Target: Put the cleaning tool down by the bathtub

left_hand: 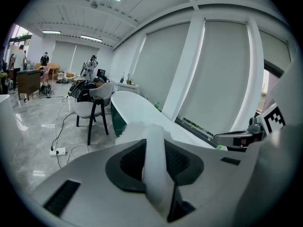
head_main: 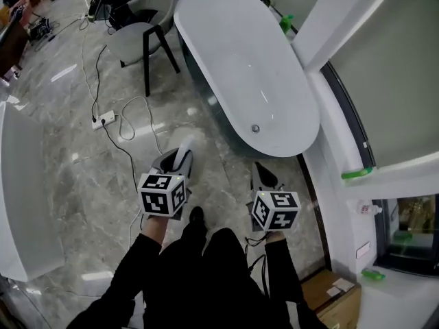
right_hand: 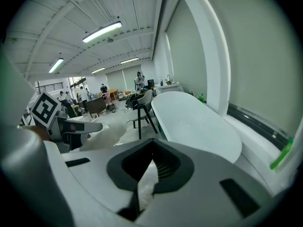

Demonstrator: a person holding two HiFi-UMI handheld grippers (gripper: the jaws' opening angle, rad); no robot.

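Observation:
The cleaning tool (head_main: 186, 148) is a white rod with a fuzzy white head. My left gripper (head_main: 180, 157) is shut on it, with the head pointing toward the bathtub (head_main: 240, 60). In the left gripper view the white handle (left_hand: 155, 160) stands between the dark pads, with the tub (left_hand: 137, 108) ahead. The white oval tub stands on the marble floor, its near end just beyond both grippers. My right gripper (head_main: 264, 175) hovers near that end, tips together with nothing between them. In the right gripper view the tub (right_hand: 194, 122) lies ahead and the left gripper (right_hand: 78, 126) is at the left.
A grey chair (head_main: 140, 29) stands left of the tub's far end. A power strip (head_main: 104, 120) with trailing cables lies on the floor. A white counter (head_main: 17, 190) runs along the left. On the right are a window ledge with a green bottle (head_main: 357, 173) and a cardboard box (head_main: 333, 293).

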